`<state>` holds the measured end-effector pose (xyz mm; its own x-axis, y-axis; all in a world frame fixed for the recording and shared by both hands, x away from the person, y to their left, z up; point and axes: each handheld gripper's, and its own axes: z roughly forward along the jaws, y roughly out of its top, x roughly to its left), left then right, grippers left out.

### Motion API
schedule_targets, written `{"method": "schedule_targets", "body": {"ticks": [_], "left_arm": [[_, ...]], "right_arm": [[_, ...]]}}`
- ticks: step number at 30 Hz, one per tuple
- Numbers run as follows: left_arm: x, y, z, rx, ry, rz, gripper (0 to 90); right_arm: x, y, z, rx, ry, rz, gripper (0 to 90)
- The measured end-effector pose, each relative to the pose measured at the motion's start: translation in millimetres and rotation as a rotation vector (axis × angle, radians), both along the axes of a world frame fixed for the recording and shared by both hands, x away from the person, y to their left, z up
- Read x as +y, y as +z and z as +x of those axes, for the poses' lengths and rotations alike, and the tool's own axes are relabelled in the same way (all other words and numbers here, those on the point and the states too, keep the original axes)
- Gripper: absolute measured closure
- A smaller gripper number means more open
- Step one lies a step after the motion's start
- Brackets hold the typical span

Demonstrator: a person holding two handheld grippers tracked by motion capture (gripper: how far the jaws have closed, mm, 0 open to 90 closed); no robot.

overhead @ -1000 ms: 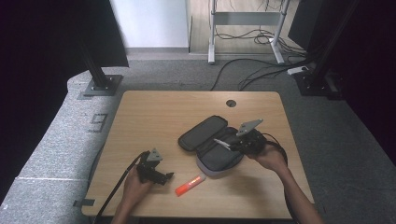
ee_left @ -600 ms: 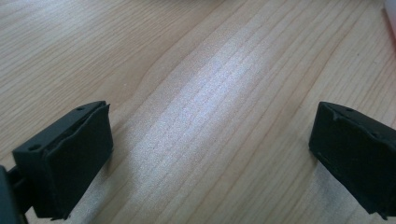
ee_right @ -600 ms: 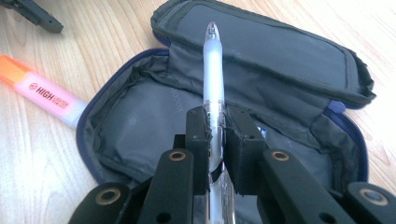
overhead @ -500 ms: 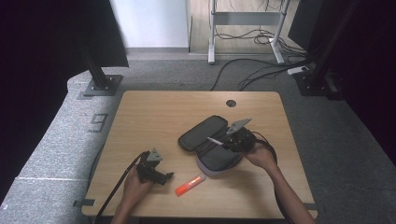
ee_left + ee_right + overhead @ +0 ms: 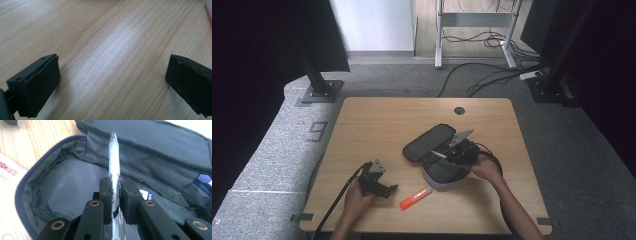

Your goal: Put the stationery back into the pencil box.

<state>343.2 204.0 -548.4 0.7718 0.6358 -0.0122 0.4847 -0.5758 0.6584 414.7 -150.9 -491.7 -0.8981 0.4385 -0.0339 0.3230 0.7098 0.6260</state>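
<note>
Pen point(image 5: 114, 160): slim, translucent silver-grey barrel, dark reddish tip.

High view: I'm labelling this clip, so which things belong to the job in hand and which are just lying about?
In the job:
- pen, clamped in the right gripper
- open pencil case beneath it

Lying about:
- orange marker on the table
- left gripper, open over bare wood
</note>
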Motion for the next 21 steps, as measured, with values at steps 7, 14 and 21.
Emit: {"method": "schedule_targets", "body": {"ticks": [7, 14, 21], "left_arm": [[0.0, 0.0, 0.0, 0.000, -0.001, 0.000, 0.0], [0.0, 0.0, 0.1, 0.000, -0.001, 0.001, 0.0], [0.0, 0.0, 0.0, 0.000, -0.001, 0.000, 0.0]], "right_arm": [[0.4, -8.7, 1.6, 0.020, 0.012, -0.011, 78.5], [0.5, -16.2, 2.2, 0.033, 0.015, -0.030, 76.7], [-1.6, -11.7, 2.8, 0.020, -0.011, -0.010, 65.1]]}}
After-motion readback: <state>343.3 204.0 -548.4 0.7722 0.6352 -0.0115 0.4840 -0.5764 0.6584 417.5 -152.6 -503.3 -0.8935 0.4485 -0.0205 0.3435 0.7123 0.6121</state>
